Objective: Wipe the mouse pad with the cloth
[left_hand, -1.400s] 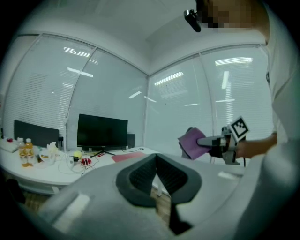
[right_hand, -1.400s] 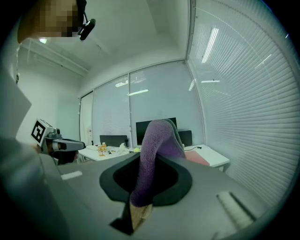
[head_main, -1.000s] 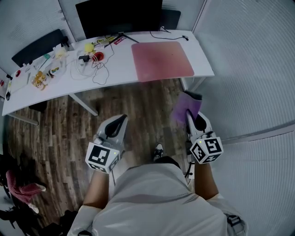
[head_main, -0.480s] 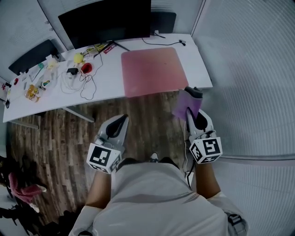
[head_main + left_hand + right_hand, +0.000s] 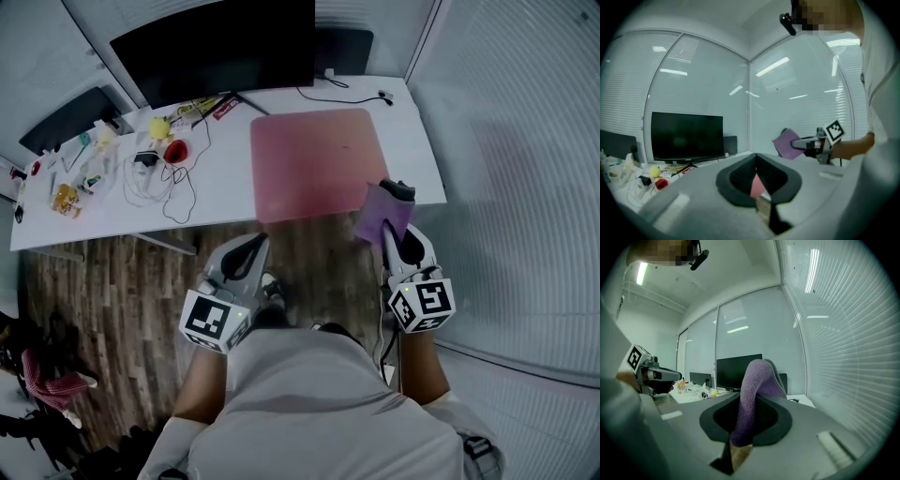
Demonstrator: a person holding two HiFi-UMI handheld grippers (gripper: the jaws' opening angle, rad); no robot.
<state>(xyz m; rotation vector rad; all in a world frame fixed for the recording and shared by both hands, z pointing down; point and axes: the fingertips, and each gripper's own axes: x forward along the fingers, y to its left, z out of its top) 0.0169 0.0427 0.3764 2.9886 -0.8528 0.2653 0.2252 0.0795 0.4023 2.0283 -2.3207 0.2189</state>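
Note:
A pink mouse pad (image 5: 319,161) lies on the right part of the white desk (image 5: 417,141). My right gripper (image 5: 393,228) is shut on a purple cloth (image 5: 380,214), which hangs over the desk's near edge by the pad's near right corner, above the surface. In the right gripper view the cloth (image 5: 757,380) rises from between the jaws and hides their tips. My left gripper (image 5: 249,248) is held over the wooden floor short of the desk, jaws together with nothing in them. A sliver of the pad (image 5: 758,186) shows past the left gripper (image 5: 757,157), with the cloth (image 5: 787,143) to its right.
A black monitor (image 5: 216,47) stands at the desk's back. Cables and several small items (image 5: 150,155) crowd the desk's left half. A black chair (image 5: 70,112) is at far left. Glass walls with blinds (image 5: 525,141) close the right side. A shoe (image 5: 270,286) is below.
The person has stepped closer to the desk. Both grippers came forward with them, and the cloth now reaches the desk's near edge beside the pad instead of hanging over the floor.

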